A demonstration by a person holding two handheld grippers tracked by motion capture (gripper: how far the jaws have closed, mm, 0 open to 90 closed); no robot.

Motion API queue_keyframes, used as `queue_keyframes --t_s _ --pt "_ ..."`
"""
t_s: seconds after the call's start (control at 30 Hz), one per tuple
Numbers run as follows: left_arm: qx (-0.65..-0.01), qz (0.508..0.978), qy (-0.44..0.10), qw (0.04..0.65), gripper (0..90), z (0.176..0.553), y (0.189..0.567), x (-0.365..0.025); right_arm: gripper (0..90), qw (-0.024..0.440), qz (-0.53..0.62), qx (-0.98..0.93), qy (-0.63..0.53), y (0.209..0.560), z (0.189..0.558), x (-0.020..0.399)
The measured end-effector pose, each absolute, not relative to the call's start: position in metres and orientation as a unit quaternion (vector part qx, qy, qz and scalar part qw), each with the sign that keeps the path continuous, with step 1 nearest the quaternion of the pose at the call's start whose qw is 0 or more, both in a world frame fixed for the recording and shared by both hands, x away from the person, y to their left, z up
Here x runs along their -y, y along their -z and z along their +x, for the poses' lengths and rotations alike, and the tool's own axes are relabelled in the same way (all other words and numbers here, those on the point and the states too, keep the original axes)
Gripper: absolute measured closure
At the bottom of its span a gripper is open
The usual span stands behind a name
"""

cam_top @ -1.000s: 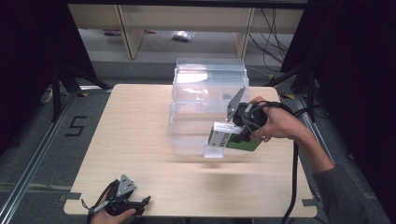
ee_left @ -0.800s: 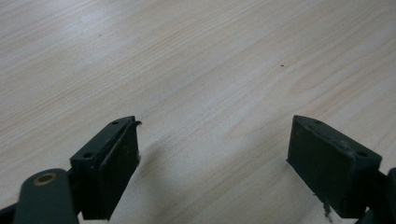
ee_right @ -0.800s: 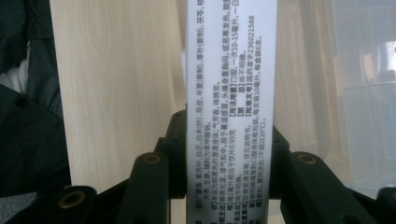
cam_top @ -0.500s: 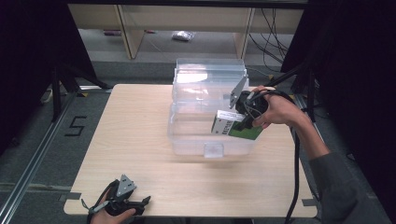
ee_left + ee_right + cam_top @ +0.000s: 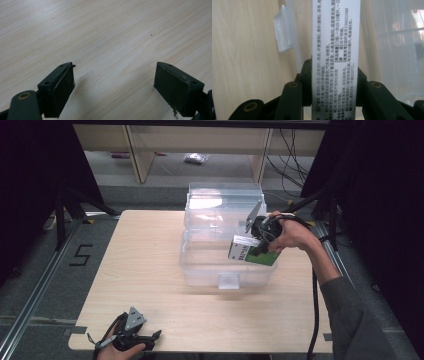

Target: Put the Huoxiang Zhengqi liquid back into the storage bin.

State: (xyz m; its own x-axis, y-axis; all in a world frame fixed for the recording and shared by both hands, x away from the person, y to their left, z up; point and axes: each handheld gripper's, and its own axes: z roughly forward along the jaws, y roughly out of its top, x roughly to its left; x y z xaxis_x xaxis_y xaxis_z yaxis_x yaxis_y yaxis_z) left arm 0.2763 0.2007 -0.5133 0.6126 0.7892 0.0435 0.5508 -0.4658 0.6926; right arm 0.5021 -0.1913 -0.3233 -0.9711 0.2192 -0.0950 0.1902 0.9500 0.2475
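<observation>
The right hand-held gripper (image 5: 252,246) pinches a medicine box (image 5: 252,252) over the clear storage bin (image 5: 222,270); placing remains. The left hand-held gripper (image 5: 150,337) rests spread at the counter's (image 5: 145,270) near edge.

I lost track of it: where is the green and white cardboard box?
In the high view, the green and white cardboard box is clamped in the right gripper, over the clear plastic bin near its right front.

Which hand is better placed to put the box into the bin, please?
The right: its claw is shut on the box right over the open bin. The left claw rests open at the table's near edge.
</observation>
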Motion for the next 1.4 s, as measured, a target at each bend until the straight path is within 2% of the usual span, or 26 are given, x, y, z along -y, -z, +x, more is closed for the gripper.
queue_keyframes --t_s 0.6,1.4 --pt "-0.394 0.838 -0.189 0.325 15.9 0.278 0.514 -0.201 64.5 0.048 0.074 -0.992 -0.087 0.363 0.519 0.194" --pt "-0.399 0.839 -0.182 0.323 15.9 0.276 0.513 -0.201 64.0 0.027 0.064 -0.994 -0.086 0.401 0.522 0.193"
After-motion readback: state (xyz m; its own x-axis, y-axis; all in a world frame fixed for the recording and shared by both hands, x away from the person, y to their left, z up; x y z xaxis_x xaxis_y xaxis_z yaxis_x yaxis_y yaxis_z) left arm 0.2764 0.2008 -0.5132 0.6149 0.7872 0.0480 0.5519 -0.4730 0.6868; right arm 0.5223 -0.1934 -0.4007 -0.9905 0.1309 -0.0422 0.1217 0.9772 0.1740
